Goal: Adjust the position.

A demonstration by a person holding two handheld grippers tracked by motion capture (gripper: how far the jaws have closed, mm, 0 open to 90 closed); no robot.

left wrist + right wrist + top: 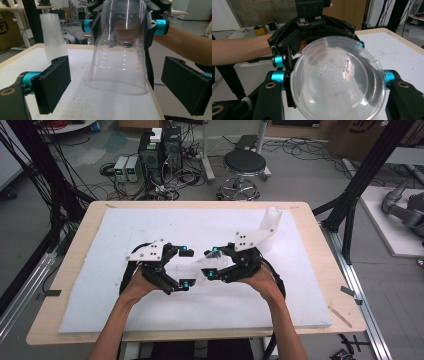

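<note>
High view: right gripper [212, 262] clamped on a clear plastic cup [202, 268] held lying sideways just above the white foam mat [125, 225], open mouth turned toward the left gripper [186, 267], whose jaws stand wide apart and hold nothing. Best done slowly — keep the right grip steady, bring the open jaws in straight along the cup's axis, close gently on the wall near the rim so the thin plastic does not buckle, and let go on the right only once the left holds firm. Behind the right hand, a stack of cups [270, 227] upright on the mat; mat on a light wooden table [320, 250]; beyond it a stool [244, 167], computer boxes [160, 150] and loose cables on a grey floor. Left gripper view: cup [120, 50] hanging mouth-down in the frame, base pinched between the far gripper's pads, own black jaws open to either side and clear of it — stack [53, 37] at the left on the mat. Right gripper view: cup [338, 77] seen from its base, gripped at both sides, left gripper [312, 35] facing it just behind.
</note>
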